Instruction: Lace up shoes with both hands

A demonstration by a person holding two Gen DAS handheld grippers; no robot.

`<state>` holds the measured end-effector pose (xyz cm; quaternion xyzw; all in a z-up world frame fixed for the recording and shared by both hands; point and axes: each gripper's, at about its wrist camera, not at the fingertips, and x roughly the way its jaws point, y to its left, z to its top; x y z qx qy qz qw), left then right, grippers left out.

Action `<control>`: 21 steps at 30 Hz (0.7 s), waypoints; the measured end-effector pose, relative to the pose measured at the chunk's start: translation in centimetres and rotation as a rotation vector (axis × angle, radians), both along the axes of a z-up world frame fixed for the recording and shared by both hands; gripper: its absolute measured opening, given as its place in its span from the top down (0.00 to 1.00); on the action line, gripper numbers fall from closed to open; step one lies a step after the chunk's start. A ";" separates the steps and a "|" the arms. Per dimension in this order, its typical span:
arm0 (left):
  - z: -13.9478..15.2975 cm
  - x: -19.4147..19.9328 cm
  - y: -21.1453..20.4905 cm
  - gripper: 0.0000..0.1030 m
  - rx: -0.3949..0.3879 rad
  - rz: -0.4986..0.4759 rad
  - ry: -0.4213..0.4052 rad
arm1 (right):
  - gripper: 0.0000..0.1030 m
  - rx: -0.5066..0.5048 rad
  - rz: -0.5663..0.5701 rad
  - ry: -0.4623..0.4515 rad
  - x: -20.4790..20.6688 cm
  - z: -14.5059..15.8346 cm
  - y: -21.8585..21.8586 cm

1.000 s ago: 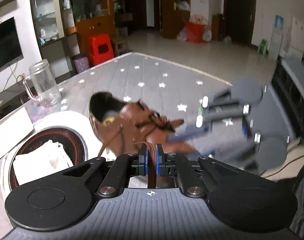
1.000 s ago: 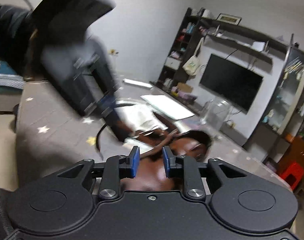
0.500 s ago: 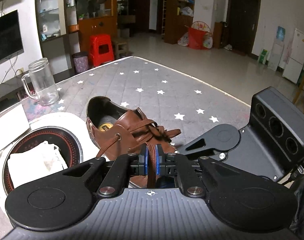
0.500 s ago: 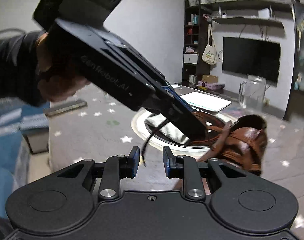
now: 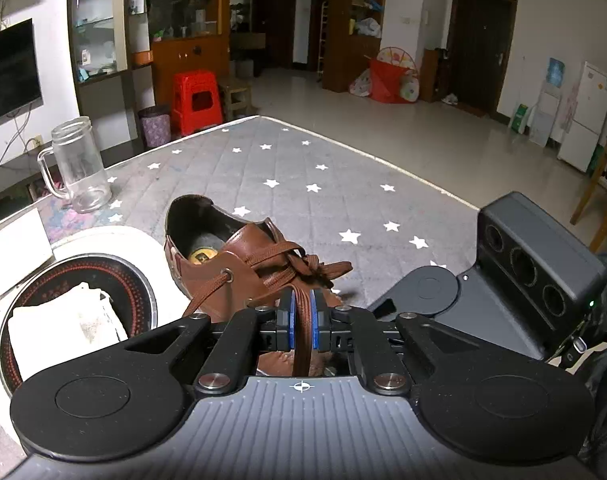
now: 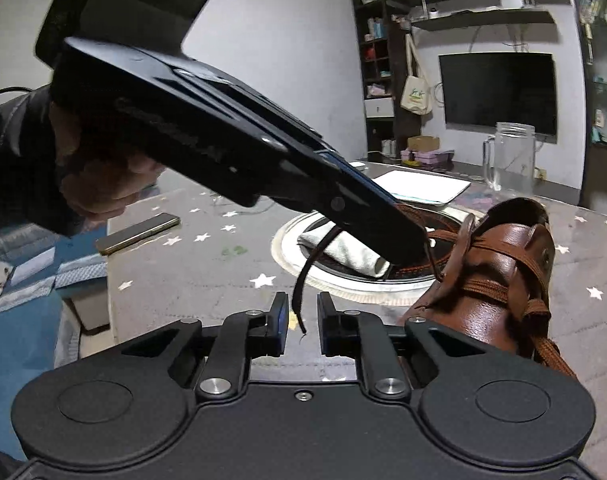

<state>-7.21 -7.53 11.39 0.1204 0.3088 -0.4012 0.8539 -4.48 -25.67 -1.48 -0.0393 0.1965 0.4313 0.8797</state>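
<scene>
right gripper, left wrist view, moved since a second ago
Yes: the right gripper pulled back from the shoe, toward lower right over the starred mat; jaws closing around the lace end.

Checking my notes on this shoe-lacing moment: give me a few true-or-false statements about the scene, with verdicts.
1. The left gripper has its jaws shut on the brown lace. True.
2. The shoe is black. False: it is brown leather.
3. The glass mug lies on its side. False: it stands upright.
4. A white cloth lies on the round cooktop. True.
</scene>
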 end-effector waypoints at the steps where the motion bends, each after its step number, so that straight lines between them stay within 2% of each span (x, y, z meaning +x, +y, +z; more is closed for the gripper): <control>1: 0.1 0.0 0.1 0.92 0.001 0.001 -0.003 | 0.97 -0.008 -0.001 -0.005 -0.2 0.0 0.0; 5: 0.2 -0.3 0.4 0.89 0.033 -0.004 -0.032 | 0.97 -0.079 -0.037 -0.074 -1.0 0.4 -0.4; 9: 0.4 -1.1 0.6 0.73 0.075 -0.037 -0.075 | 0.98 -0.225 -0.090 -0.221 -2.5 1.4 -1.8; 12: 0.7 -2.0 0.1 0.68 0.117 -0.080 -0.133 | 0.98 -0.338 -0.115 -0.329 -3.4 2.0 -2.7; 17: 0.8 -3.0 -2.3 0.68 0.207 -0.187 -0.258 | 0.98 -0.479 -0.135 -0.473 -3.9 2.7 -3.7; 21: 1.0 -2.9 -3.8 0.67 0.204 -0.256 -0.288 | 0.98 -0.553 -0.121 -0.550 -4.0 3.2 -3.8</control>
